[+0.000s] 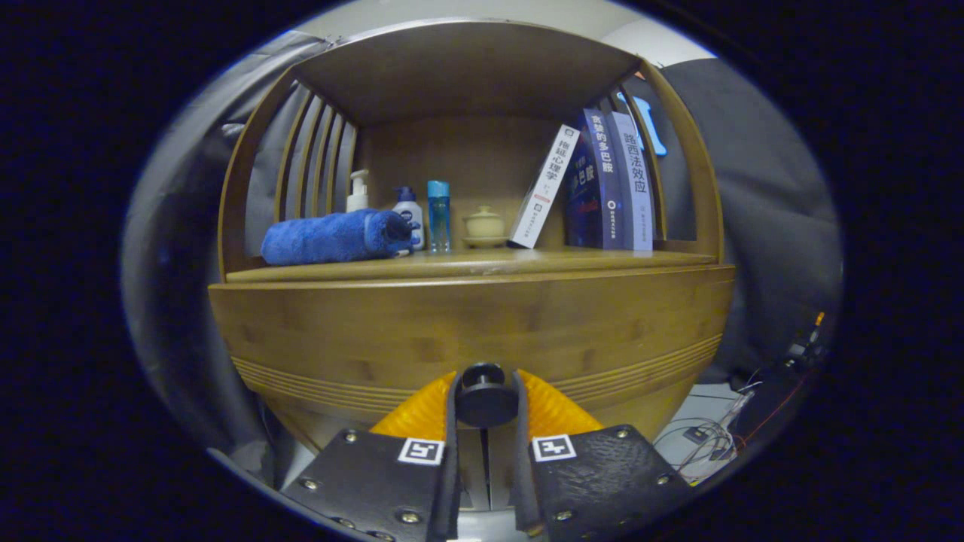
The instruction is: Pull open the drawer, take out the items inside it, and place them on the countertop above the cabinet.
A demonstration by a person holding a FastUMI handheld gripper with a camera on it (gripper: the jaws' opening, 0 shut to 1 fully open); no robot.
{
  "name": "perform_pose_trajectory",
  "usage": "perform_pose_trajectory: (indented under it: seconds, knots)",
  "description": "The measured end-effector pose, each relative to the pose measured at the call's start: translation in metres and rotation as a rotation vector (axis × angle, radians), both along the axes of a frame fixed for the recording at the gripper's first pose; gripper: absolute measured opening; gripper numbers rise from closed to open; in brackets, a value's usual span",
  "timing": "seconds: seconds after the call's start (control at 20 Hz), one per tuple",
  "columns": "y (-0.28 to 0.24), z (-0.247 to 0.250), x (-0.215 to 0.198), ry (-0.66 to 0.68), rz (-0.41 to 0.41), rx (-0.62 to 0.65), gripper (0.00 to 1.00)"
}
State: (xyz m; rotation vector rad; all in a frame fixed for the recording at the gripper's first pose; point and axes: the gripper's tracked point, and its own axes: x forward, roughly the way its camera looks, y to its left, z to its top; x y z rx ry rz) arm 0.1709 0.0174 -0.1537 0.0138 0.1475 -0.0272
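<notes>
A bamboo cabinet faces me, its drawer front [467, 324] a broad wooden panel with grooved lines near the bottom. A round dark knob [484, 395] sticks out of the drawer front, and my gripper [485, 397] is shut on it, one finger pressing each side. The drawer's inside is hidden. Above the drawer runs the countertop [482, 263], a wooden shelf under a roofed nook.
On the countertop lie a rolled blue towel [335, 237], a pump bottle [358, 192], a white bottle [409, 214], a blue bottle [439, 214], a small lidded cup [484, 226] and leaning books [595, 181]. Cables [715, 433] trail on the floor at the right.
</notes>
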Motion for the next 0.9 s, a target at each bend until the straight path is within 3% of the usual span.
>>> perform_pose_trajectory:
  seconds: [0.9]
  knots:
    - [-0.014, -0.005, -0.133, 0.021, 0.017, 0.007, 0.28]
